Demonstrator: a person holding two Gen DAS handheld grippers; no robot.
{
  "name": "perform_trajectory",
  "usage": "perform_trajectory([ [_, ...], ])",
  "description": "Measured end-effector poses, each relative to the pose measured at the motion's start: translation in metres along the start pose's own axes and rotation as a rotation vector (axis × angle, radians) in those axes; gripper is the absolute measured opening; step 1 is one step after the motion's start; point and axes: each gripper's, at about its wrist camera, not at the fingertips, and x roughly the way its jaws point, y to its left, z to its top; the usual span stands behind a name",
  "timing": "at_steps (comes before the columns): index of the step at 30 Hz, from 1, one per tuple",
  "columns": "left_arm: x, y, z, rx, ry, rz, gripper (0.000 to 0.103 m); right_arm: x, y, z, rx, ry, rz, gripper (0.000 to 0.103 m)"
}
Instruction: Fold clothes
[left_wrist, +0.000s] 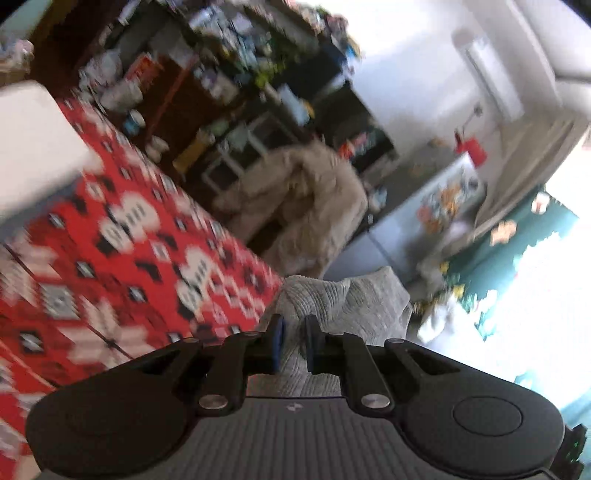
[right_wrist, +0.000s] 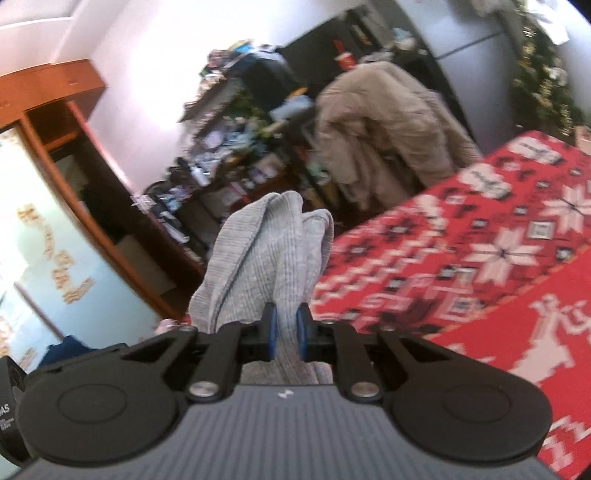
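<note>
A grey ribbed knit garment (left_wrist: 343, 302) is lifted off the table and held by both grippers. My left gripper (left_wrist: 294, 326) is shut on a bunched edge of it, the cloth rising past its blue-padded fingers. In the right wrist view the same grey garment (right_wrist: 266, 254) stands up in folds, and my right gripper (right_wrist: 287, 317) is shut on it. The red tablecloth (left_wrist: 122, 236) with white snowflake patterns lies to the left in the left view, and the same tablecloth (right_wrist: 461, 258) lies to the right in the right view. The rest of the garment is hidden below the grippers.
A white folded item (left_wrist: 33, 147) lies on the table at the far left. A beige coat (right_wrist: 384, 125) hangs over a chair beyond the table's far edge. Cluttered shelves (right_wrist: 229, 147) line the wall. A grey fridge (left_wrist: 417, 214) stands behind. Both views are motion-blurred.
</note>
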Motion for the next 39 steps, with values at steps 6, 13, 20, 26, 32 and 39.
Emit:
perform_trajectory([
  [6, -0.075, 0.010, 0.078, 0.045, -0.137, 0.042, 0.012, 0.012, 0.107, -0.002, -0.034, 0.026, 0.133, 0.012],
  [13, -0.108, 0.039, 0.159, 0.198, -0.173, 0.156, 0.012, 0.062, 0.206, -0.026, 0.065, 0.097, 0.235, 0.012],
  [20, -0.084, 0.109, 0.208, 0.168, -0.112, 0.231, 0.012, 0.144, 0.241, -0.067, 0.183, 0.194, 0.249, 0.012],
  [26, -0.047, 0.161, 0.219, 0.114, -0.052, 0.307, 0.012, 0.209, 0.240, -0.088, 0.177, 0.261, 0.220, 0.012],
  [32, -0.023, 0.185, 0.223, 0.060, -0.034, 0.324, 0.011, 0.260, 0.218, -0.096, 0.188, 0.306, 0.195, 0.012],
  [39, -0.001, 0.200, 0.228, 0.050, 0.012, 0.383, 0.012, 0.291, 0.194, -0.094, 0.225, 0.325, 0.193, 0.012],
])
